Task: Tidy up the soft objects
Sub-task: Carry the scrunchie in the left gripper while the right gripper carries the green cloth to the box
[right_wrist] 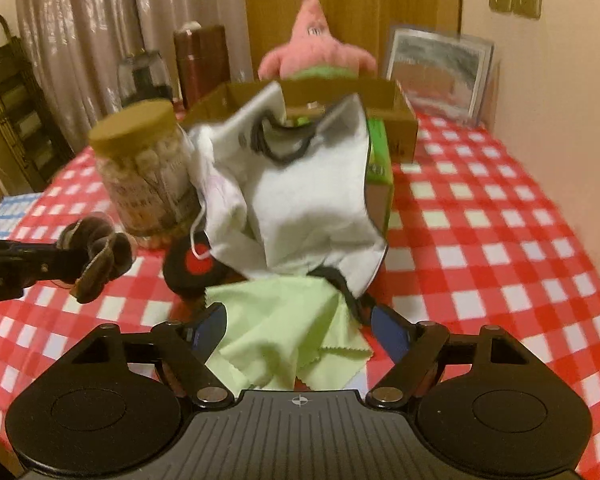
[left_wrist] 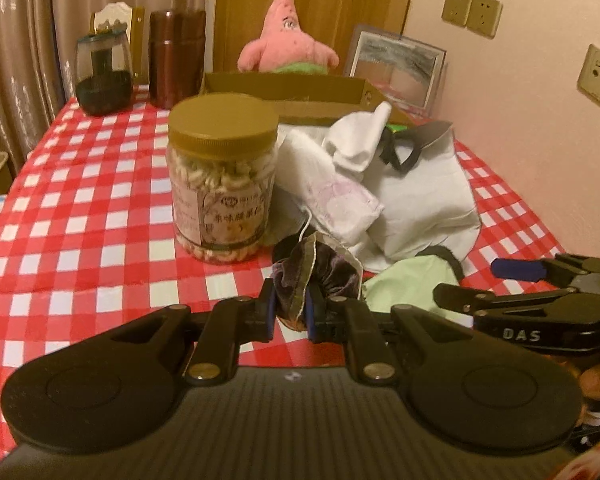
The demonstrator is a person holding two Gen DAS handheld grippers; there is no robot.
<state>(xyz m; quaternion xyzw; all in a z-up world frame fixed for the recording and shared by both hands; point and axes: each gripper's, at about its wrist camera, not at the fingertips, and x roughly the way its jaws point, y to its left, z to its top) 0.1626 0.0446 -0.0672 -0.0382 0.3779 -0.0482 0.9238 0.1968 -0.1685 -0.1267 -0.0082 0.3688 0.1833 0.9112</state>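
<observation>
Seemingly untouched, green cloth (right_wrist: 284,320) lies between the spread right tool (right_wrist: 300,326).

Jar (right_wrist: 146,176) blurred, label unreadable; box (right_wrist: 396,120) interior mostly hidden behind white cloth (right_wrist: 312,208).

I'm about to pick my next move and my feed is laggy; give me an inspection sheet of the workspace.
Surface: checked tablecloth, bare at left.
Job's things: scrunchie; green cloth; white bag; pink plush behind cardboard box.
Clutter: snack jar, flask, glass pot, picture frame.
Grippers: left gripper shut on scrunchie; right gripper open over green cloth.
Cables: nothing seen.
Surroundings: curtains, wall sockets.
</observation>
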